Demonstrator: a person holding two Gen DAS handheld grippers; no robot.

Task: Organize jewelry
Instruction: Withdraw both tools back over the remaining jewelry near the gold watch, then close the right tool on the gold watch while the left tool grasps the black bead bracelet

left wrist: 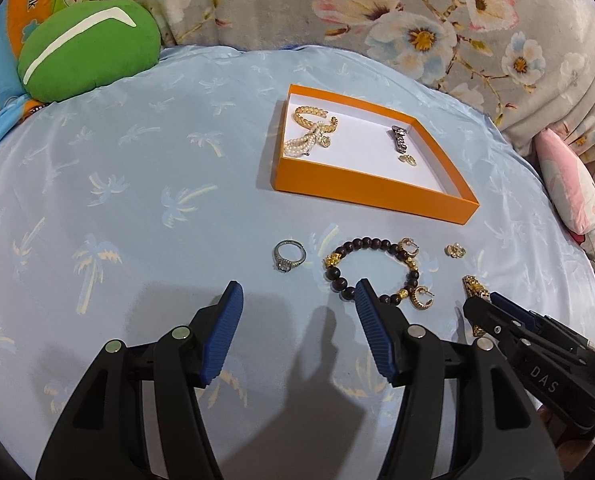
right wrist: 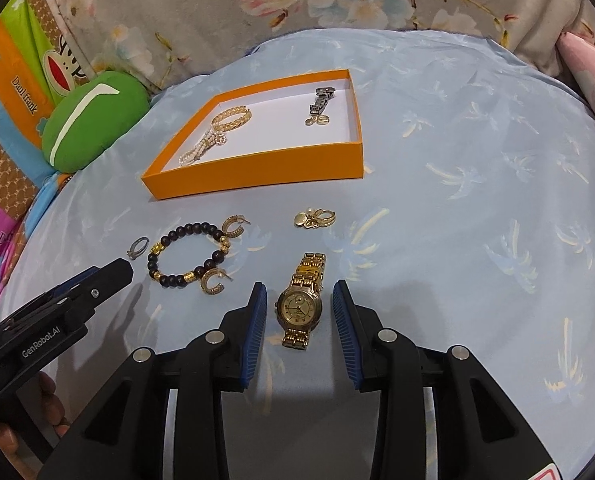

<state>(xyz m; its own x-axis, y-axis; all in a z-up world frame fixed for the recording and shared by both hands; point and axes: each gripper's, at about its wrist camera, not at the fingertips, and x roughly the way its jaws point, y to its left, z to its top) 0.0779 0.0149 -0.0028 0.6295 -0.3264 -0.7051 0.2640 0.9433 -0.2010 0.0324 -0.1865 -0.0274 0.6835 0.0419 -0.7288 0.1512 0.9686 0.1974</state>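
Left tongs: jaws apart, nothing between the pads, hanging over the light blue palm-print sheet.
Right tongs: jaws apart, straddling the gold watch, pads clear of its case on both sides.
Just ahead of left tongs: silver ring, one, lying loose on the sheet.
Beside the right pad of left tongs: dark bead bracelet with gold charms, one, partly hidden behind that pad.
Touching the bracelet: gold hoop earrings, two, one at its far edge, one at its near edge.
Ahead of right tongs, beyond the watch: small cluster of gold earrings with a pearl, count unclear.
Farther out: orange box, open, white floor, beyond all the loose pieces.
Box, left part: gold braided bangle, one, with a pearl strand piece lying against it.
Box, right part: silver metal link piece, one, and a small gold item just beside it.
Right wrist view only: full watch dial and band; left wrist view catches only a bit of gold band beside the right tongs.
Left wrist view only: pink pillow far right.
Beyond the box: green cushion, floral blanket.
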